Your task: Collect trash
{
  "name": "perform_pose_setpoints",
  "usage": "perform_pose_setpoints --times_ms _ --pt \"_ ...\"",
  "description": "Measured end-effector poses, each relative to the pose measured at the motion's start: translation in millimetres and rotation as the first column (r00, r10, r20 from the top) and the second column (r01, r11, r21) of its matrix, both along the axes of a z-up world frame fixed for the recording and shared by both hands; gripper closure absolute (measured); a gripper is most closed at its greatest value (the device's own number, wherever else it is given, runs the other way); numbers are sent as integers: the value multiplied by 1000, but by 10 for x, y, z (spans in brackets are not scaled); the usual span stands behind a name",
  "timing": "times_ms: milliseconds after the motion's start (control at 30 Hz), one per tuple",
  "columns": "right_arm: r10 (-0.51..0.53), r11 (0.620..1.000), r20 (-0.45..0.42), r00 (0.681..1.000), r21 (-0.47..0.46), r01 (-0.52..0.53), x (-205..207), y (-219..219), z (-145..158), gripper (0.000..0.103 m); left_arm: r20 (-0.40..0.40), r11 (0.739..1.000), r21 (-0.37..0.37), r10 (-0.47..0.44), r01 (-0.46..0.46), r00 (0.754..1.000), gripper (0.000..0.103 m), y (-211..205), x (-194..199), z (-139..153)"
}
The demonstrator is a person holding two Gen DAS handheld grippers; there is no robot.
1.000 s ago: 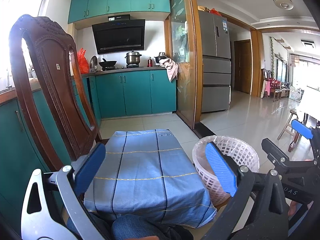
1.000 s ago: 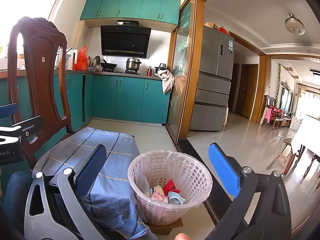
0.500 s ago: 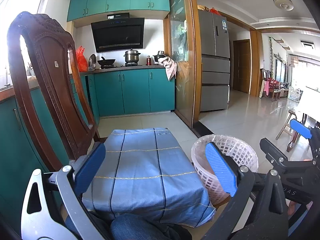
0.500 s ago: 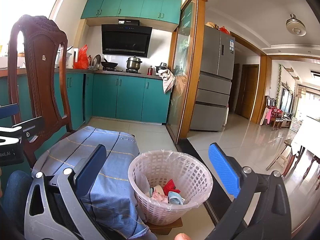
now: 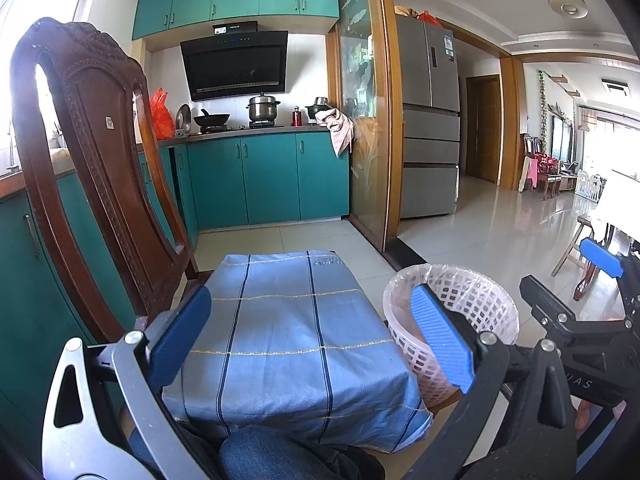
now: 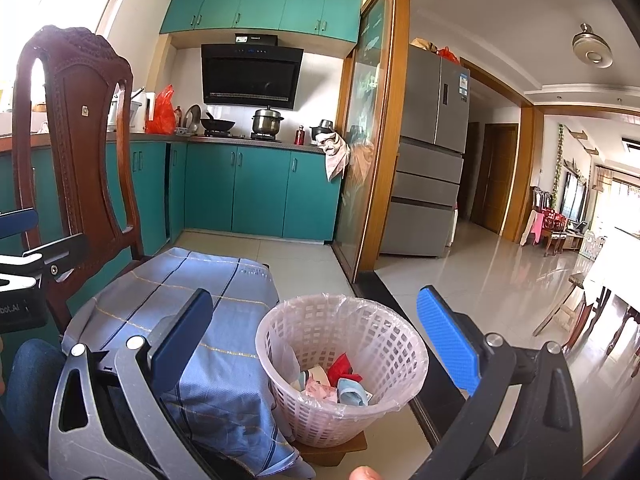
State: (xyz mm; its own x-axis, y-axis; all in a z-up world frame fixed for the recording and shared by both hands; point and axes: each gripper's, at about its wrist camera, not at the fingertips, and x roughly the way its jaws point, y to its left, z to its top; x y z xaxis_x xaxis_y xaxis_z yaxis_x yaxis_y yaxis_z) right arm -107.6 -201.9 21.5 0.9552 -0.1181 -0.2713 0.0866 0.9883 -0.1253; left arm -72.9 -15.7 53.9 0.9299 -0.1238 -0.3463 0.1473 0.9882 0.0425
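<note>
The white lattice waste basket (image 6: 342, 364), lined with a clear plastic bag, stands on a small wooden board just right of the blue checked cloth (image 6: 192, 312). It holds crumpled trash (image 6: 334, 380) in red, pink and pale blue. The left gripper (image 5: 312, 340) and the right gripper (image 6: 316, 340) both gape wide and carry nothing, the left above the cloth, the right above the basket.

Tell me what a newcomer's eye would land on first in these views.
The white mesh wastebasket, lined with plastic and holding red, pink and blue scraps, sits on the floor right of the blue striped cloth. A carved dark wooden chair rises on the left. Both hand-held grippers, left and right, hang open and empty.
</note>
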Motion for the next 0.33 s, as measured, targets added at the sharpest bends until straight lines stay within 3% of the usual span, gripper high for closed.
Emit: perform_pose_setpoints --times_ms 333 --pt "3 1000 -21 1000 4 -3 70 -20 -53 3 -31 1000 12 19 -18 999 3 7 118 -98"
